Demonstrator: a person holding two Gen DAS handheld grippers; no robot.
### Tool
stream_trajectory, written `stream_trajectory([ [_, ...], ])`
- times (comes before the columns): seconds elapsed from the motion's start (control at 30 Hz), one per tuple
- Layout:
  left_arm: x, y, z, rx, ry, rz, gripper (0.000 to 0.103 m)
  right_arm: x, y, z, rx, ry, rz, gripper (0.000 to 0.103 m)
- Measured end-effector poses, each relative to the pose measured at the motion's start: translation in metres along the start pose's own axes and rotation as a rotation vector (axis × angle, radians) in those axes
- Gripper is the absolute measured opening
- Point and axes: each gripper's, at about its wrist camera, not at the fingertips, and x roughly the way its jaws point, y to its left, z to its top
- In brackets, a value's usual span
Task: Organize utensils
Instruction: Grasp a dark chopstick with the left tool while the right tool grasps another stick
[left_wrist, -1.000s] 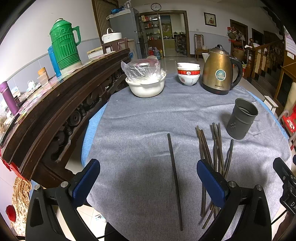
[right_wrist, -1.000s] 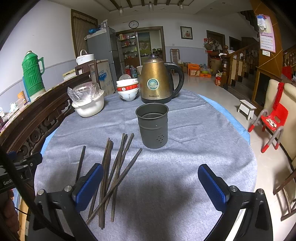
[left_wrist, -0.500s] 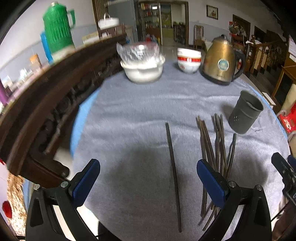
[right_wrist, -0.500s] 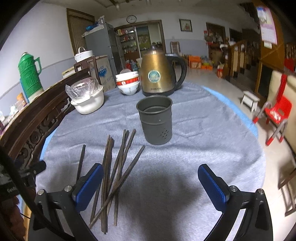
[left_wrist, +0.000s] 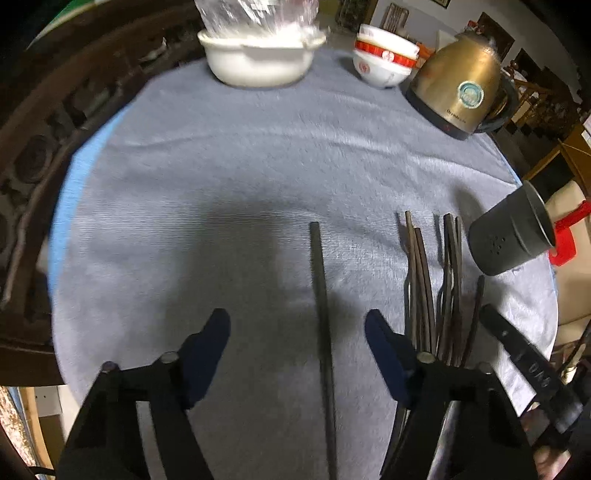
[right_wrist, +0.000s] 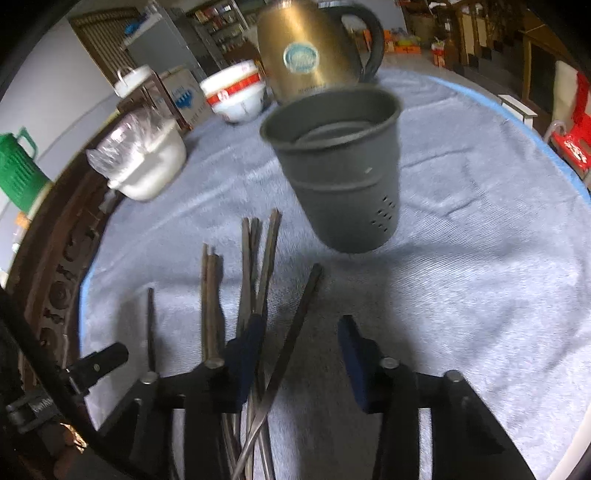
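Grey cloth (left_wrist: 236, 155) covers your round table. At twelve o'clock the brass kettle (right_wrist: 306, 51) wears a round label, unreadable. Your dark holder (right_wrist: 343, 162) stands empty. Your left gripper (left_wrist: 297, 325) is closing around a lone chopstick (left_wrist: 319, 295), untouched. Your right gripper (right_wrist: 301, 328) is closing over one stick of the chopstick pile (right_wrist: 251, 266), pads clear.

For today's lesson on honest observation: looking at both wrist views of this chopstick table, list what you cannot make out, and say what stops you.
- Near ends of the chopstick bundle: right wrist view, hidden under the right gripper, whose jaws are closing.
- Near end of the lone chopstick: left wrist view, cut off by the bottom edge, between the closing left gripper jaws.
- Contents of the white bowl: blurred, covered by plastic.
- Grey holder bottom: hidden by its wall.
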Motion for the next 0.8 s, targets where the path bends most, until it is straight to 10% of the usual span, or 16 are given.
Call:
stream_trajectory([
  [0.33,0.029,-0.002,0.019,-0.025,0.06,-0.013,0.028,0.027,-0.001,0.004,0.048,0.089,-0.08,0.011],
  [0.4,0.031,-0.003,0.02,-0.027,0.071,-0.031,0.007,0.026,-0.001,0.004,0.043,0.079,-0.071,0.008],
  [0.8,-0.046,-0.015,0.006,0.032,-0.097,-0.113,0.006,-0.044,-0.028,0.006,0.078,-0.065,0.212,0.007],
])
